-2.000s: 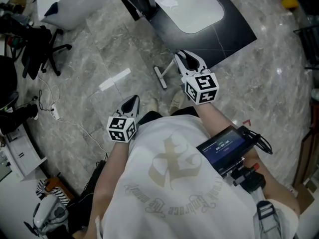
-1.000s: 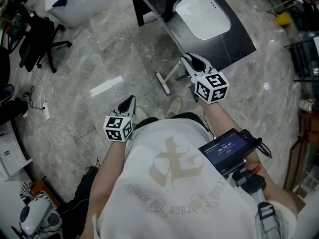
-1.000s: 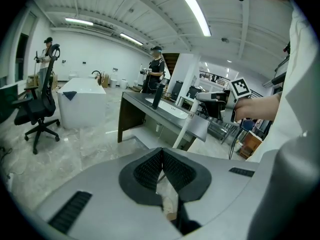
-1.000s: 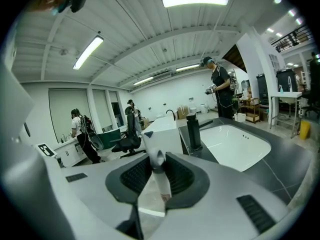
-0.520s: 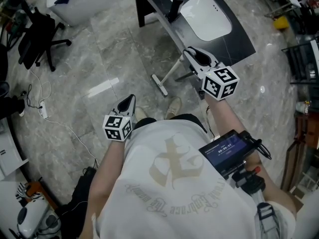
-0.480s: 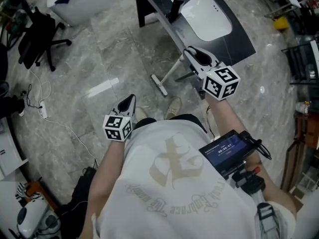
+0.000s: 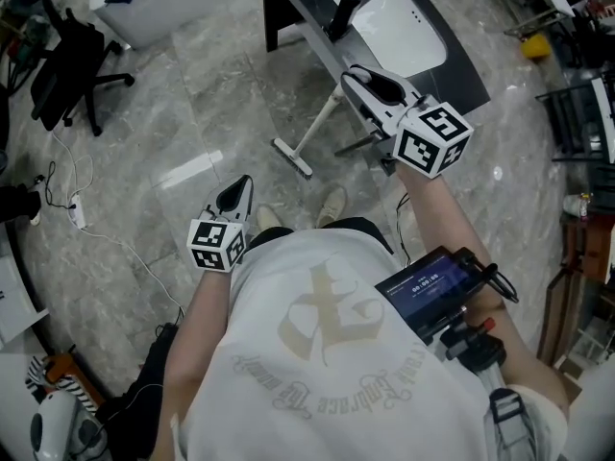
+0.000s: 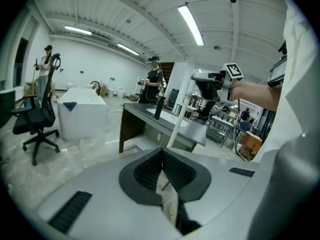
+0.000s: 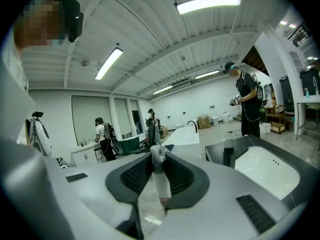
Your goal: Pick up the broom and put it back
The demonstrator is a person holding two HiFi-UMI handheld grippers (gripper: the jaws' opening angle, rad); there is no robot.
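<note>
We've got the broom [image 7: 309, 131] pinched at its handle top in the right gripper [image 7: 357, 78], head hanging low by the sink counter [image 7: 459, 58]. Left gripper [image 7: 237, 191] is pressed together w/ nothing in it. Next, imo: carry it to its spot & stand it up.

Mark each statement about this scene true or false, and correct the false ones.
1. The right tongs are clamped on the broom by its white handle. True.
2. The left tongs hold a cloth. False: they are shut with nothing between them.
3. A white sink is set into the dark counter. True.
4. The office chair stands on the person's right in the head view. False: it is at the far left of that view.
</note>
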